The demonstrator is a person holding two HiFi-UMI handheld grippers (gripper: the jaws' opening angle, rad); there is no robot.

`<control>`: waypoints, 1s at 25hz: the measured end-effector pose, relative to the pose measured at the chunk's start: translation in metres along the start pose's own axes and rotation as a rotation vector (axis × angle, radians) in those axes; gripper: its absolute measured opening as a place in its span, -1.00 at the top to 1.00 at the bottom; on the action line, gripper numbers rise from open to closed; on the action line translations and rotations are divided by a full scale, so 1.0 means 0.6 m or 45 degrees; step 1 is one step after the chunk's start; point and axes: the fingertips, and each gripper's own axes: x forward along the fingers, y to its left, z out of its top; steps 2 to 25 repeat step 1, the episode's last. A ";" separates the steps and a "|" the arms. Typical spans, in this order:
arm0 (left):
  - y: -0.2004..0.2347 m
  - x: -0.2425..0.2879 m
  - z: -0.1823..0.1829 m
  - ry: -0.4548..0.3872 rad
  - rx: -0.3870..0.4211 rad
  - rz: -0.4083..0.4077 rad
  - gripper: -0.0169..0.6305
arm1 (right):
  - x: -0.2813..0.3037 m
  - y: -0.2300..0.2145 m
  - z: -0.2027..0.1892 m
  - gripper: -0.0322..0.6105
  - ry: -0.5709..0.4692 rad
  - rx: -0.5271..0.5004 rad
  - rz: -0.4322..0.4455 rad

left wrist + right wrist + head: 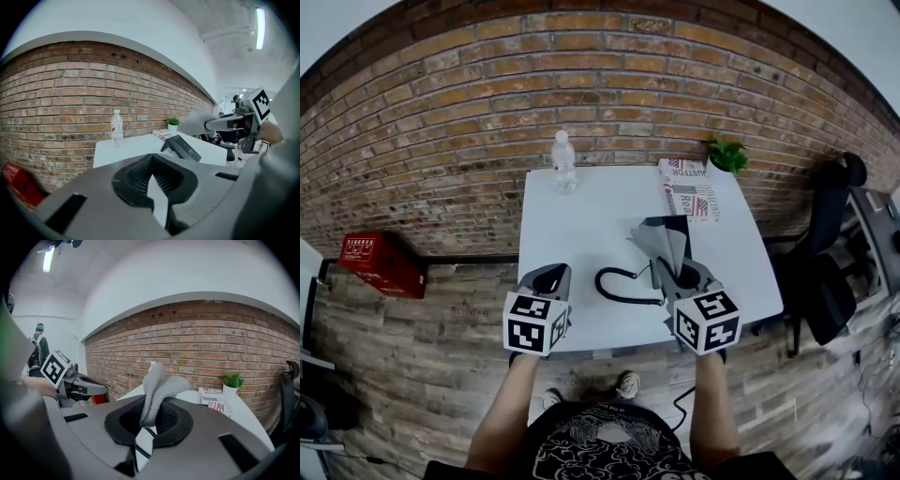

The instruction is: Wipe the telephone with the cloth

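Grippers at the table's near edge

Left gripper (547, 281) had its jaws pressed together on nothing. Right gripper (682, 274) pinched the grey cloth (157, 389) above the black telephone (183, 147), which stood on the white table (581, 216).

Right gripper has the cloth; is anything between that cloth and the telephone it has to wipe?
Nothing visible does. The right gripper, jaws shut on the grey cloth, holds it above the telephone. The coiled cord lies at the telephone's left; bottle, magazine and plant stand at the far edge of the table.
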 end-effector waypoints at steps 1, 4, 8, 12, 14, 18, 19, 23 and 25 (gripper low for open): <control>0.000 0.000 -0.001 0.001 -0.001 0.000 0.93 | 0.001 0.001 0.000 0.87 0.001 -0.002 0.002; 0.000 0.000 -0.001 0.001 -0.001 0.000 0.93 | 0.001 0.001 0.000 0.87 0.001 -0.002 0.002; 0.000 0.000 -0.001 0.001 -0.001 0.000 0.93 | 0.001 0.001 0.000 0.87 0.001 -0.002 0.002; 0.000 0.000 -0.001 0.001 -0.001 0.000 0.93 | 0.001 0.001 0.000 0.87 0.001 -0.002 0.002; 0.000 0.000 -0.001 0.001 -0.001 0.000 0.93 | 0.001 0.001 0.000 0.87 0.001 -0.002 0.002; 0.000 0.000 -0.001 0.001 -0.001 0.000 0.93 | 0.001 0.001 0.000 0.87 0.001 -0.002 0.002; 0.000 0.000 -0.001 0.001 -0.001 0.000 0.93 | 0.001 0.001 0.000 0.87 0.001 -0.002 0.002; 0.000 0.000 -0.001 0.001 -0.001 0.000 0.93 | 0.001 0.001 0.000 0.87 0.001 -0.002 0.002; 0.000 0.000 -0.001 0.001 -0.001 0.000 0.93 | 0.001 0.001 0.000 0.87 0.001 -0.002 0.002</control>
